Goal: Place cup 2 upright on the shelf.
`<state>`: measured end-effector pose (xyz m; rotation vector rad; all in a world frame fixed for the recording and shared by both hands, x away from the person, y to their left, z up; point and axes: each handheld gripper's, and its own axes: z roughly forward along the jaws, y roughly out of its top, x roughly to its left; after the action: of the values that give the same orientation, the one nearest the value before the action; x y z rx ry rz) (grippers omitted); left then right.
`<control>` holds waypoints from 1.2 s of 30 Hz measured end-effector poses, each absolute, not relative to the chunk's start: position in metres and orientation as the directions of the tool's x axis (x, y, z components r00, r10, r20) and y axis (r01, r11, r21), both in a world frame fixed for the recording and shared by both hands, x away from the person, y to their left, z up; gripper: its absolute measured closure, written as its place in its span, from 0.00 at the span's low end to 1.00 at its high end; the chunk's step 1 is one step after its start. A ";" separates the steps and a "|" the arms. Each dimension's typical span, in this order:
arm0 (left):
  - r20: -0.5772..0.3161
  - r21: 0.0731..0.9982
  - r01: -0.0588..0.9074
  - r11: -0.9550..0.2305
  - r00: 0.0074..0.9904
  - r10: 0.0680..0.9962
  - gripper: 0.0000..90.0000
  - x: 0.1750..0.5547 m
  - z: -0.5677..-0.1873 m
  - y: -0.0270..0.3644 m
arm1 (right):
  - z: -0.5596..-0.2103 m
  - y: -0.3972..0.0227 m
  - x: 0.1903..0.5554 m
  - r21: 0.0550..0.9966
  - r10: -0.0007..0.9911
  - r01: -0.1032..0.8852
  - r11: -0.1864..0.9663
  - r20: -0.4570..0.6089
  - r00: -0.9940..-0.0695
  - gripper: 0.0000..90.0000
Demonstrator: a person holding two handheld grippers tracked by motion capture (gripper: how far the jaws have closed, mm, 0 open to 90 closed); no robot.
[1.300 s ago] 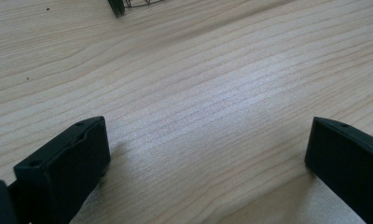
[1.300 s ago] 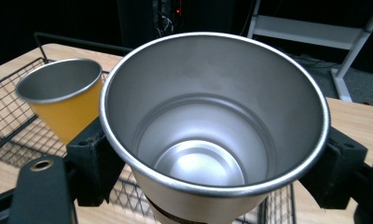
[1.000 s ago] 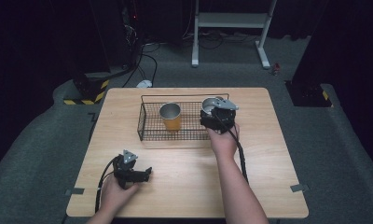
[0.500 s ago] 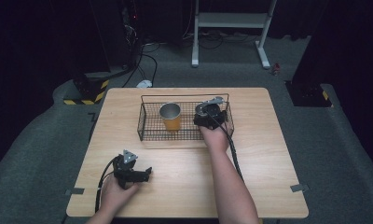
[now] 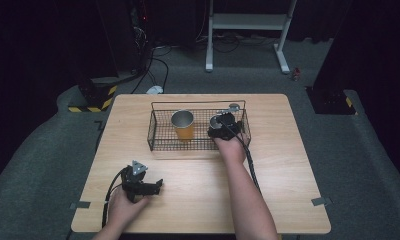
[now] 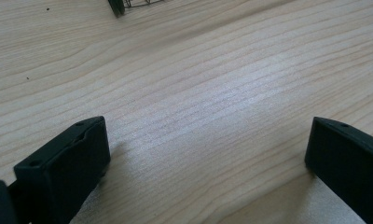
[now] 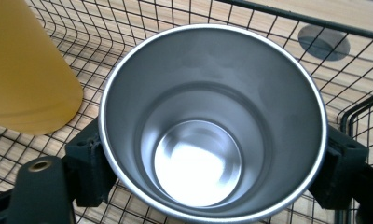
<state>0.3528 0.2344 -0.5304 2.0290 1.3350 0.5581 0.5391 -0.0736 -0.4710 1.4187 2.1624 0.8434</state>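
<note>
Plainly, right gripper (image 7: 212, 168) clamps an unmarked steel cup (image 7: 211, 121) (no label).

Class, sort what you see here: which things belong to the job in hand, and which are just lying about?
In the job:
right gripper, shut on the steel cup
wire basket, over which the cup is held
orange cup, standing in the basket

Lying about:
left gripper, open, resting on the table
cables on the floor

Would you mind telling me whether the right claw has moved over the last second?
Yes. The right claw, holding the shiny steel cup, moved left, inward from the black wire basket's right end.
</note>
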 end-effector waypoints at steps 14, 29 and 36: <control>0.002 0.708 0.649 -0.280 0.394 0.919 0.00 0.353 -0.530 0.234 | -0.461 -0.084 0.520 0.743 0.927 0.618 0.258 -0.011 -0.374 0.11; 0.002 0.708 0.649 -0.278 0.392 0.920 0.00 0.353 -0.530 0.234 | -0.446 -0.106 0.466 0.808 0.915 0.535 0.248 -0.015 -0.403 0.11; 0.002 0.708 0.649 -0.278 0.392 0.920 0.00 0.353 -0.530 0.234 | -0.469 -0.130 0.423 0.809 0.908 0.533 0.246 0.000 -0.420 0.11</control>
<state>0.3525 0.2340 -0.5304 2.0262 1.3388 0.5576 0.4230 -0.1304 -0.4687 1.3104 2.0492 1.0448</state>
